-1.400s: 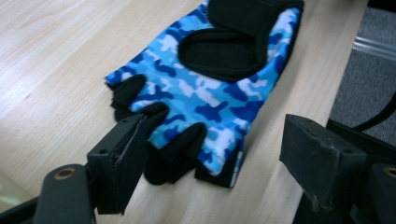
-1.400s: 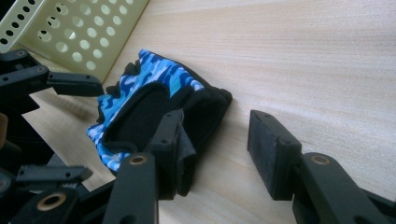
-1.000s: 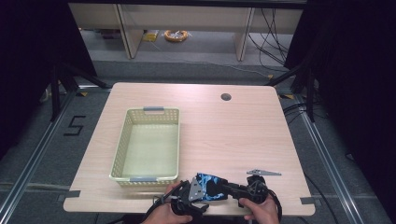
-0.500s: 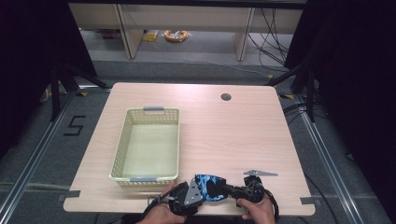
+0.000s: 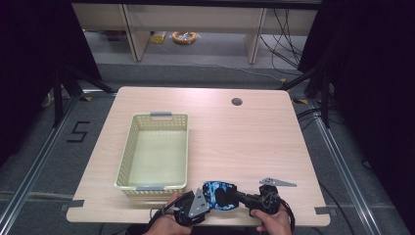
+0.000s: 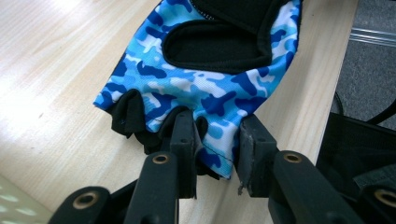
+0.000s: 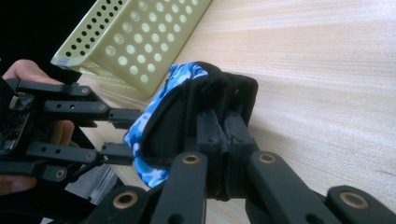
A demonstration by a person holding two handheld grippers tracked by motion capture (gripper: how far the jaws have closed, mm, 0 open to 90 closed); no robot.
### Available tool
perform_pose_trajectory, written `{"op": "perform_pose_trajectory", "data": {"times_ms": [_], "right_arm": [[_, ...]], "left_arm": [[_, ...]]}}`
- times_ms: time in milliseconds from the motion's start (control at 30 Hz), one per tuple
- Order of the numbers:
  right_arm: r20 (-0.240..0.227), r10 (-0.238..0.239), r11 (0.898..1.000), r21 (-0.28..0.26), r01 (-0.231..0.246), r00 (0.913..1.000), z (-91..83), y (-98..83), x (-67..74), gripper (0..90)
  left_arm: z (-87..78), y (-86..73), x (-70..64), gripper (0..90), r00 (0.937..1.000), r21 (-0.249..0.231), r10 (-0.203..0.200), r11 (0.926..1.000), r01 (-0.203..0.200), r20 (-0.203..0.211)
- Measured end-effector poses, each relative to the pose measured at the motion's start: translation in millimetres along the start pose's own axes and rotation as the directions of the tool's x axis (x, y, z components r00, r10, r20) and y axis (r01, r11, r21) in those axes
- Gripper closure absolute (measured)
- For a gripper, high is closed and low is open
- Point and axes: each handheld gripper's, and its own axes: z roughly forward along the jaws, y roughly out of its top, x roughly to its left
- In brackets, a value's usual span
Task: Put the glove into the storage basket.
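Both grippers at a blue camouflage glove, lower centre of the high view, near the table's front edge.

Right gripper [image 7: 219,140]: jaws pressed together, clamped on the black edge of the glove [image 7: 161,119], seen in the lower middle of its own view. Left gripper [image 6: 217,156]: jaws parted, straddling the glove's fingerless end at the bottom centre of its view; one jaw touched the fabric, full grip not confirmed. In the high view the glove [image 5: 219,194] lay between the left gripper [image 5: 195,205] and right gripper [image 5: 249,199], a hand behind each. Yellow perforated basket [image 5: 128,152] stood just left of the glove, left of centre on the wooden table [image 5: 244,142].
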Motion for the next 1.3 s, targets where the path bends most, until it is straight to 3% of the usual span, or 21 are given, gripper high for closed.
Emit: {"op": "perform_pose_trajectory", "data": {"times_ms": [100,167,233,300,333,367,433,467,600,633,667,700,733,767,800,833,867,967,1033,1067,1300], "right_arm": [[0.013,-0.039,0.999,-0.013,0.039,0.9992,0.3,0.4,-0.9,88.0],[0.010,-0.039,0.999,-0.003,0.039,0.9992,-2.7,1.3,0.7,88.0],[0.002,-0.033,0.999,-0.006,0.033,0.9995,-2.6,1.0,1.7,88.1],[-0.008,0.014,1.000,0.008,-0.014,0.9999,-4.6,0.3,7.4,88.1],[0.005,-0.032,0.999,-0.008,0.032,0.9995,-3.5,0.4,4.4,88.0],[-0.008,-0.019,1.000,-0.009,0.019,0.9998,-4.9,1.1,6.5,88.1],[-0.004,-0.034,0.999,-0.018,0.034,0.9994,-6.2,3.0,7.6,88.1],[-0.003,-0.080,0.996,-0.028,0.080,0.9968,-7.2,5.7,7.1,88.1],[-0.002,-0.084,0.996,-0.030,0.084,0.9964,-9.7,8.0,12.1,88.1],[-0.005,-0.053,0.998,-0.024,0.052,0.9986,-12.1,9.2,17.8,88.0],[-0.005,-0.053,0.998,-0.024,0.052,0.9986,-12.1,9.2,17.8,88.0],[-0.003,-0.098,0.995,-0.033,0.098,0.9952,-12.7,10.7,16.1,88.1],[-0.025,-0.056,0.998,-0.026,0.055,0.9981,-14.0,11.3,20.5,88.1],[-0.020,-0.105,0.994,-0.042,0.104,0.9943,-13.6,13.1,17.9,88.1],[-0.020,-0.060,0.998,-0.028,0.060,0.9980,-18.3,16.2,25.9,88.0],[-0.020,-0.060,0.998,-0.028,0.060,0.9980,-18.3,16.2,25.9,88.0],[-0.017,-0.107,0.994,-0.038,0.106,0.9941,-20.6,20.6,27.2,88.1],[-0.008,-0.118,0.992,-0.041,0.118,0.9929,-22.1,24.7,30.7,88.0],[-0.023,-0.088,0.996,-0.035,0.087,0.9958,-24.0,29.7,38.8,88.0],[-0.021,-0.131,0.991,-0.045,0.130,0.9912,-23.8,37.1,41.4,88.1],[-0.024,-0.170,0.984,-0.048,0.169,0.9851,-20.7,57.9,57.3,88.1]], "left_arm": [[-1.8,0.9,0.3,70.9,1.0000,-0.005,-0.005,1.0000,0.005,0.001],[-2.5,0.8,0.5,71.0,1.0000,-0.004,0.005,1.0000,-0.005,0.002],[-2.2,0.1,-1.5,71.2,1.0000,-0.009,-0.001,1.0000,0.001,0.006],[-4.6,1.9,-0.2,71.3,0.9996,-0.005,0.026,0.9996,-0.026,0.004],[-4.2,1.9,-0.6,71.3,1.0000,-0.018,-0.004,0.9998,0.004,0.005],[-5.3,3.0,-0.1,71.4,0.9999,-0.019,-0.008,0.9998,0.008,0.010],[-7.9,4.5,-0.3,71.5,1.0000,-0.027,-0.006,0.9996,0.006,0.000],[-10.6,6.6,1.5,71.4,0.9999,-0.028,0.008,0.9996,-0.008,-0.007],[-14.5,9.6,2.3,71.6,0.9999,-0.029,-0.006,0.9996,0.005,-0.010],[-17.0,11.7,2.0,71.6,0.9999,-0.042,-0.009,0.9991,0.009,-0.005],[-17.0,11.7,2.0,71.6,0.9999,-0.042,-0.009,0.9991,0.009,-0.005],[-18.8,13.1,2.5,71.6,0.9999,-0.041,0.005,0.9992,-0.006,-0.009],[-20.8,14.3,3.0,71.5,0.9999,-0.037,-0.001,0.9993,0.000,-0.011],[-21.9,15.6,2.9,71.6,0.9999,-0.047,-0.011,0.9988,0.011,-0.005],[-26.9,19.5,6.1,71.5,1.0000,-0.027,0.002,0.9996,-0.002,-0.004],[-26.9,19.5,6.1,71.5,1.0000,-0.027,0.002,0.9996,-0.002,-0.004],[-28.5,21.5,6.1,71.5,1.0000,-0.053,-0.005,0.9986,0.005,-0.003],[-35.9,26.4,8.9,71.5,1.0000,-0.055,0.003,0.9985,-0.003,-0.005],[-42.3,29.5,11.6,71.6,0.9999,-0.057,0.000,0.9984,-0.001,-0.011],[-45.0,30.8,14.0,71.5,0.9998,-0.068,0.004,0.9977,-0.005,-0.017],[-65.3,39.9,30.4,71.5,0.9990,-0.083,-0.014,0.9965,0.010,-0.043]]}}
